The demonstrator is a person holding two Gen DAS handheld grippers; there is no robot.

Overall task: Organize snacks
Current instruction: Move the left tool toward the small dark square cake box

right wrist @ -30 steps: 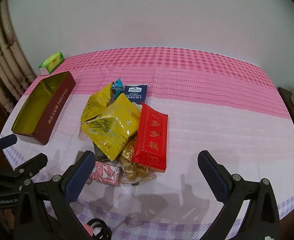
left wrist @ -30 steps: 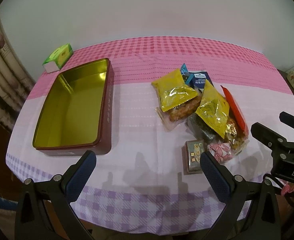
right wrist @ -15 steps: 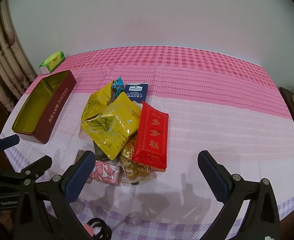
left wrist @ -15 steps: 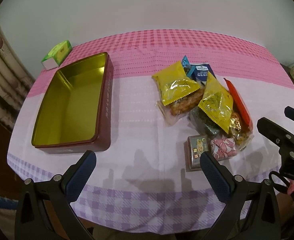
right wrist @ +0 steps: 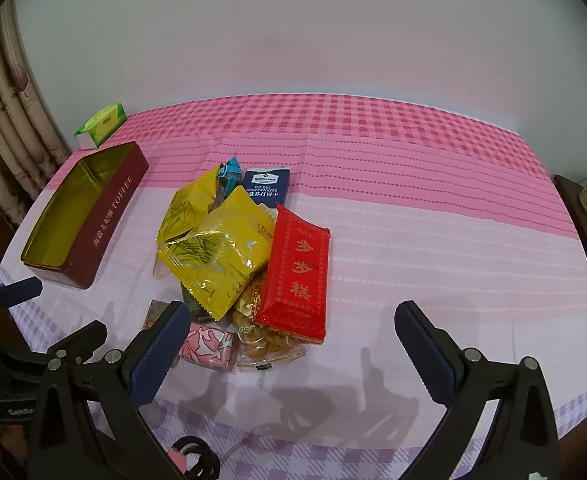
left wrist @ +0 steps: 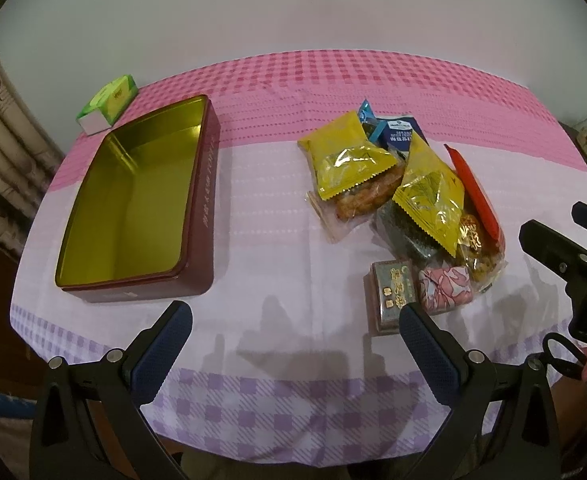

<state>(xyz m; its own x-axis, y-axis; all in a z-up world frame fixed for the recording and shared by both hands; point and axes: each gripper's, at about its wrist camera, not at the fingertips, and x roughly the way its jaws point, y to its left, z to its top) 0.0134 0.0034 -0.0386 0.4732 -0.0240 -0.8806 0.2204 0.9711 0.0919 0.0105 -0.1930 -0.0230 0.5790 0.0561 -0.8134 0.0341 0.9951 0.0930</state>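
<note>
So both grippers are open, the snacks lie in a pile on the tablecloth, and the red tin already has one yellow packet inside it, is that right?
Not quite. The red tin has nothing inside; the left wrist view shows its bare gold bottom. The yellow packets are in the pile of snacks on the tablecloth. Both the left gripper and the right gripper are open.

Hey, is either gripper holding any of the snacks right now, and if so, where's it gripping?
Nothing is held. The left gripper and right gripper are both open above the tablecloth, apart from the snack pile.
</note>
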